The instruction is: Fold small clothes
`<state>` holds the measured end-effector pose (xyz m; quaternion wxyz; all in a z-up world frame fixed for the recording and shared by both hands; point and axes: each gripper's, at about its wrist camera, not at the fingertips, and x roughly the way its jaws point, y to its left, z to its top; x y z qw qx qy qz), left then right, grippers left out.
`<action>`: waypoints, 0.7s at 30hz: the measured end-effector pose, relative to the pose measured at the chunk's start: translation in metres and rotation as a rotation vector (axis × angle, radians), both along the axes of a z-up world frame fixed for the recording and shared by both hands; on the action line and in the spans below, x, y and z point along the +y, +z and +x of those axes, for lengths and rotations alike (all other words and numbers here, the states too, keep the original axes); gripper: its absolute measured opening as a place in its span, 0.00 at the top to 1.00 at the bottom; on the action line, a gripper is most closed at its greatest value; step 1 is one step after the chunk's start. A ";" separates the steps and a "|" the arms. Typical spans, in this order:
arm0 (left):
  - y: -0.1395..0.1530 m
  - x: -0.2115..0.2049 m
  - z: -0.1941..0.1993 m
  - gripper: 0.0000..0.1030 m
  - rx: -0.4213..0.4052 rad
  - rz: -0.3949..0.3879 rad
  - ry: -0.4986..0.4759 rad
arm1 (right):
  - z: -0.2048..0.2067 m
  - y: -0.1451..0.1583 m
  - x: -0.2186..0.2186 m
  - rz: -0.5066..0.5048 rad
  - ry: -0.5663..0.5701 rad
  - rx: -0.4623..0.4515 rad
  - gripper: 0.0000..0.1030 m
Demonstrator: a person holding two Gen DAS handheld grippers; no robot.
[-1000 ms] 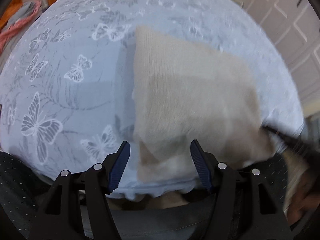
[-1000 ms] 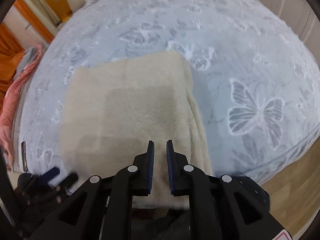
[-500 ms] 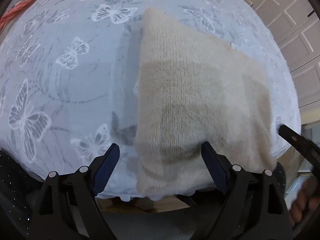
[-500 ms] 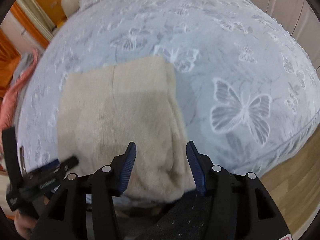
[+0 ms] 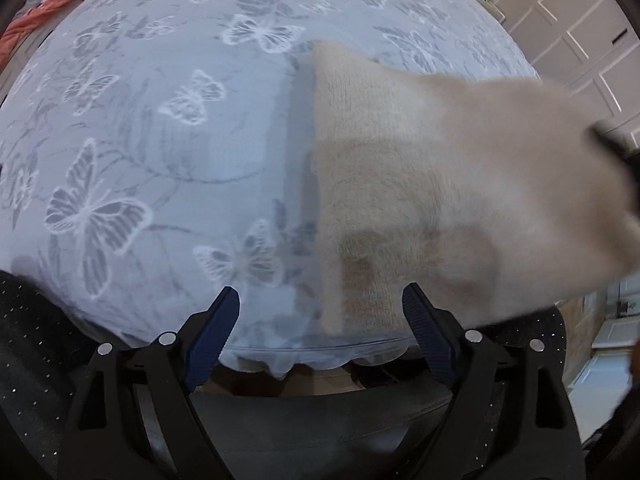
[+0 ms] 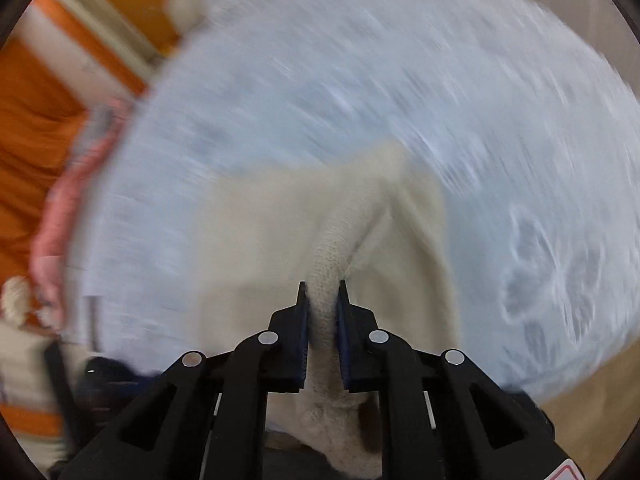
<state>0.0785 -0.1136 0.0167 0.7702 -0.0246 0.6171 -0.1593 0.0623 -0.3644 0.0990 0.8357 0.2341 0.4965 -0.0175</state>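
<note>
A folded beige knit garment point(image 5: 432, 184) lies on a pale blue bedspread printed with butterflies point(image 5: 160, 152). In the left wrist view its right side is lifted and blurred. My left gripper point(image 5: 320, 312) is open and empty at the bed's near edge, with the garment's near corner between its fingers. My right gripper point(image 6: 322, 300) is shut on a bunched fold of the garment point(image 6: 332, 256) and lifts it off the bed. The right wrist view is blurred by motion.
A pink cloth point(image 5: 36, 20) lies at the bed's far left edge. White panelled cupboard doors point(image 5: 576, 36) stand on the right. Orange curtains point(image 6: 36, 128) hang beyond the bed. Wooden floor point(image 6: 592, 396) shows past the bed's near edge.
My right gripper, open half a second ago, has shut on the garment's near edge and is lifting it quickly. My left gripper has stayed open and shifted left of the garment.
</note>
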 end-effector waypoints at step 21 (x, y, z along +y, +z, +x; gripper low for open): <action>0.002 -0.034 -0.010 0.21 -0.006 0.019 -0.084 | -0.043 -0.117 -0.046 -0.099 -0.125 0.327 0.86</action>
